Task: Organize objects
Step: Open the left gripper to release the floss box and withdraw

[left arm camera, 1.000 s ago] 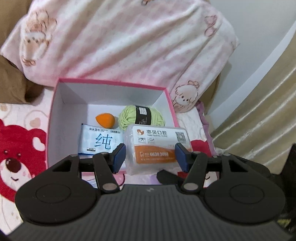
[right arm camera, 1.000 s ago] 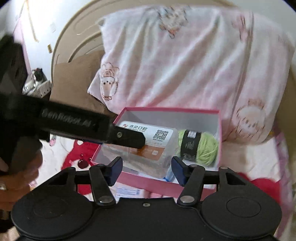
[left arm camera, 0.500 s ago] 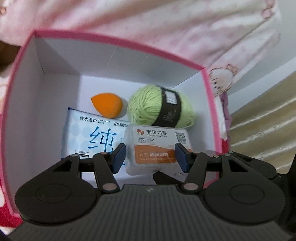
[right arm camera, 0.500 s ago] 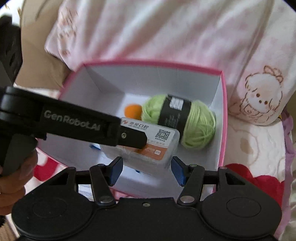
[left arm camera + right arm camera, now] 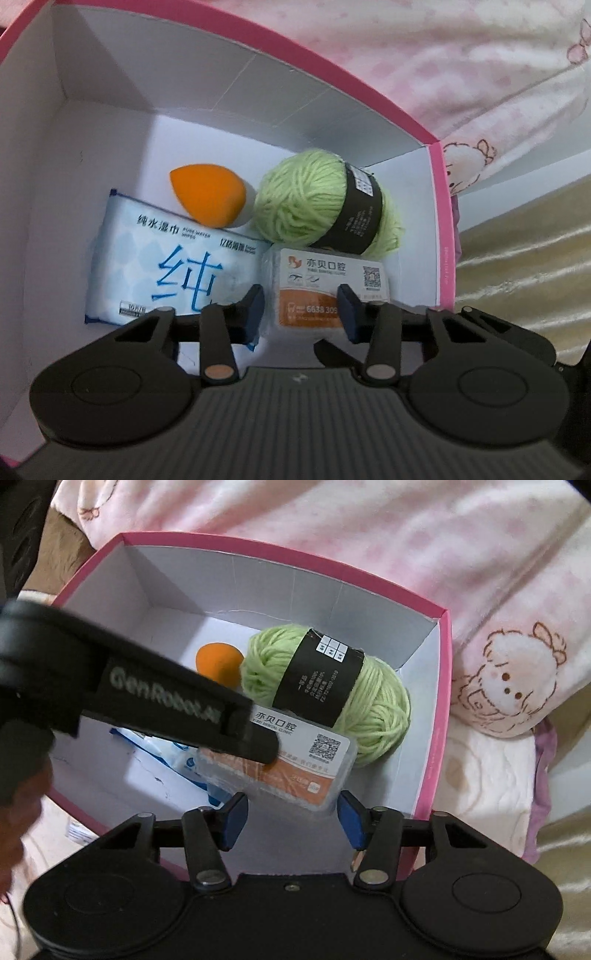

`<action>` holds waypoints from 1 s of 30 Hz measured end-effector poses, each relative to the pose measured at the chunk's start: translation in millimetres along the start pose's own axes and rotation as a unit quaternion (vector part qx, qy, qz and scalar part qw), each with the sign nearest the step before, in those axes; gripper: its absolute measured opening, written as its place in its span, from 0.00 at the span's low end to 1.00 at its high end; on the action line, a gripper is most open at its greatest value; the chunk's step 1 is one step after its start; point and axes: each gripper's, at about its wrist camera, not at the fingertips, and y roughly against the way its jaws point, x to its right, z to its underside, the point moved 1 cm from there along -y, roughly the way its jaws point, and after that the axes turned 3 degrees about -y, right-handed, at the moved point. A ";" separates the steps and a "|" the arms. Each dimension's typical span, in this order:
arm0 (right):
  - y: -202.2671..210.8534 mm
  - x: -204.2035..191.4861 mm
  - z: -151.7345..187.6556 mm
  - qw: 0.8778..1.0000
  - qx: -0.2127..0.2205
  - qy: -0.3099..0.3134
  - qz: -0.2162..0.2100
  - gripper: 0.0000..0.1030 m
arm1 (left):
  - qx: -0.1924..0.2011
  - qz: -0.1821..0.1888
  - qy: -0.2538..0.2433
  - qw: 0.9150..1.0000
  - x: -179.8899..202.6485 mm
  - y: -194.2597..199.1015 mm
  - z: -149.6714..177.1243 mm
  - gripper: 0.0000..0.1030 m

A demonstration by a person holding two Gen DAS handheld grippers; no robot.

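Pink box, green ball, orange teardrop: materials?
Pink box: looks like cardboard, matte white inside, with creased fold lines. Green ball: wound yarn with visible strands under a black paper band. Orange teardrop: probably soft matte foam, like a makeup sponge.

I see a bed under a cream quilted sheet [image 5: 491,786], pink-rimmed white box [image 5: 441,709] resting on it, pink bear-print pillow [image 5: 406,546] lying just behind the box
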 end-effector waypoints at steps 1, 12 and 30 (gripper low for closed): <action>1.0 0.4 2.1 1.000 0.004 0.000 0.002 0.55 | 0.000 -0.003 -0.005 1.000 2.6 0.4 0.4 0.37; 16.2 24.8 13.8 0.998 0.061 -0.025 -0.015 0.49 | -0.002 -0.042 -0.018 0.999 14.8 -21.5 17.8 0.31; 88.3 23.3 59.0 0.985 0.117 -0.086 -0.091 0.52 | 0.047 -0.129 -0.175 0.975 49.4 82.8 48.1 0.37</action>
